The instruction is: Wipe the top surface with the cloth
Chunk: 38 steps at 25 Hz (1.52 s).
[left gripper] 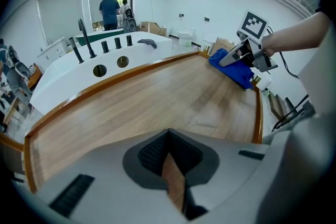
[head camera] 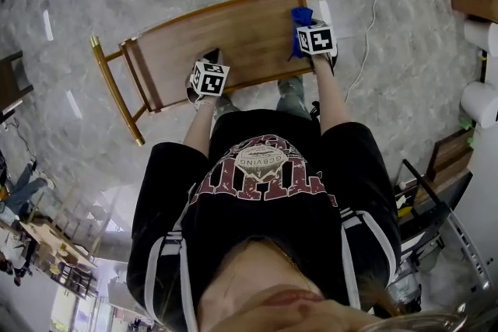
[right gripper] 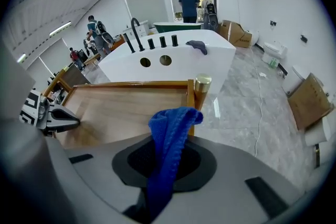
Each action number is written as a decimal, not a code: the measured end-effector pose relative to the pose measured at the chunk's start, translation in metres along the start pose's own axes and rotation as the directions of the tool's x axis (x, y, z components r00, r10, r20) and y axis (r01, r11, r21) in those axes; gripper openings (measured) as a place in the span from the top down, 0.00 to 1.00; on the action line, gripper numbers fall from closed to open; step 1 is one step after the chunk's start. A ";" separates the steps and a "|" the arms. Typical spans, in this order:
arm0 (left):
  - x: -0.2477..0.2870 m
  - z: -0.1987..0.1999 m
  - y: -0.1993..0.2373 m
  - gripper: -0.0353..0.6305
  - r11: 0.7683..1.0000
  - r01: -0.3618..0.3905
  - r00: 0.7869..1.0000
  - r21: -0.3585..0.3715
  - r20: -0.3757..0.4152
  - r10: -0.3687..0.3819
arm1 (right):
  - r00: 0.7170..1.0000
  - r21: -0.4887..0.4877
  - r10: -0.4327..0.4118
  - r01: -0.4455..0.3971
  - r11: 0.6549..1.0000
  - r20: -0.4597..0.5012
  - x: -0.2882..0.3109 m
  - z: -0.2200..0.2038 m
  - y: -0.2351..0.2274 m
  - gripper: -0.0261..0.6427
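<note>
Pinched between the jaws of the right gripper [right gripper: 167,162], the blue cloth [right gripper: 169,139] was seen rising in a loose fold above them, its upper end curled over. It was held at the far right corner of the wooden top [head camera: 226,43], just beside a brass-capped corner post [right gripper: 202,81]. From the left gripper view the cloth [left gripper: 233,70] was seen lying against the wood under the right gripper [left gripper: 242,55], close to the raised rim. The right jaws were closed firmly on the fabric, and nothing else was gripped.

The left gripper [head camera: 212,58] was placed at the near edge of the top, well apart from the cloth. Its jaws were drawn together at the tips with nothing between them; only a sliver of wood grain was seen through the slit behind the tips.

The top was bordered by a darker, glossy wooden rim [left gripper: 105,84]. A white bathtub [right gripper: 173,55] with black fittings was set beyond the table, on a grey marbled floor [head camera: 373,113]. A white cable [head camera: 373,4] was trailed across that floor, and several people were seen standing in the background.
</note>
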<state>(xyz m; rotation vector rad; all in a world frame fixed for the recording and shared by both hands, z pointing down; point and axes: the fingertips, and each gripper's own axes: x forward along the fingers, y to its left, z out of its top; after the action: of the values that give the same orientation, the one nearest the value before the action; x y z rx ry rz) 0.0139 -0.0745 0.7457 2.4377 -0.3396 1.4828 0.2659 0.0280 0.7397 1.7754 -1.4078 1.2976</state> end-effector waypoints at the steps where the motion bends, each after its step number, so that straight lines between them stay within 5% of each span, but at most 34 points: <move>1: -0.001 0.000 0.000 0.88 1.000 -0.001 1.000 -0.002 0.002 0.001 | 1.000 -0.007 -0.006 0.006 1.000 0.008 -0.001 0.000 0.000 0.88; 10: -0.002 -0.001 -0.001 0.88 1.000 -0.001 1.000 0.002 0.001 0.001 | 0.998 -0.046 -0.050 0.051 0.998 0.026 0.000 -0.001 0.006 0.88; 25: 0.001 0.000 0.002 0.88 1.000 0.020 1.000 0.008 -0.011 -0.020 | 0.995 -0.096 0.100 -0.099 0.990 0.013 0.027 0.012 0.090 0.88; 38: 0.000 -0.002 0.000 0.88 1.000 0.026 1.000 0.006 -0.014 -0.026 | 0.993 -0.157 0.119 -0.119 0.981 -0.006 0.032 0.013 0.117 0.88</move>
<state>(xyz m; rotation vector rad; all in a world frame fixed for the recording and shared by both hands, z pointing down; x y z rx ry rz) 0.0120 -0.0740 0.7463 2.4268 -0.2996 1.4913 0.1611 -0.0348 0.7452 1.6124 -1.5937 1.2071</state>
